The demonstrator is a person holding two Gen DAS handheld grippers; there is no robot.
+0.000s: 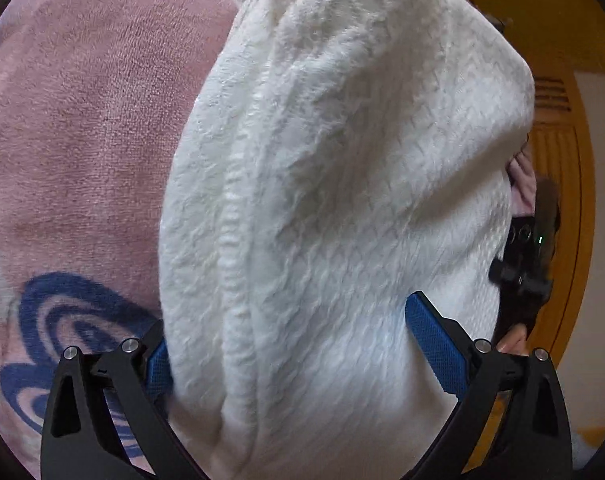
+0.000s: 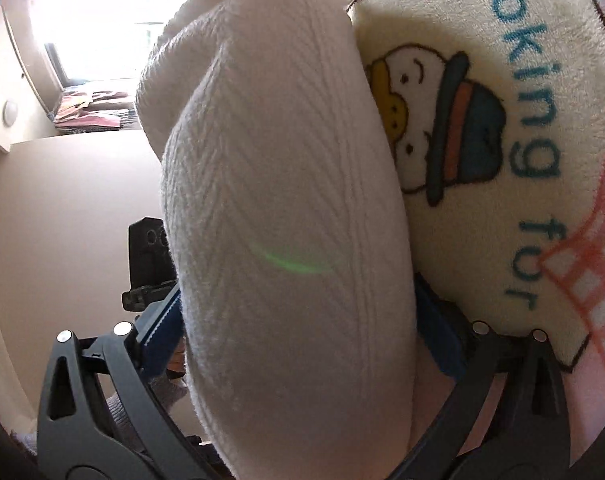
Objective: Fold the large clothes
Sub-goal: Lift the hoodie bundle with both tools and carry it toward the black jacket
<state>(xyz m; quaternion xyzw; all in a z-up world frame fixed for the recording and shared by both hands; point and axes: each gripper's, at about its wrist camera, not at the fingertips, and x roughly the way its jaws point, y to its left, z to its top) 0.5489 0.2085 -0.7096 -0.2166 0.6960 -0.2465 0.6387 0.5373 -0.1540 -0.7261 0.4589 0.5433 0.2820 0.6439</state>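
Note:
A thick white fleece garment, folded into a bulky bundle, fills the middle of both wrist views. It lies on a pink fleece blanket. My left gripper stands wide with the bundle between its blue pads; the right pad's face shows bare, not pressed in. My right gripper is also spread wide around the white garment, its pads beside the cloth. Each view shows the other gripper's black body beyond the bundle.
The blanket carries a blue swirl print and a cream patch with a cartoon figure and lettering. An orange wooden door stands to the right. A bright window with stacked cloths on its sill and a pale wall lie opposite.

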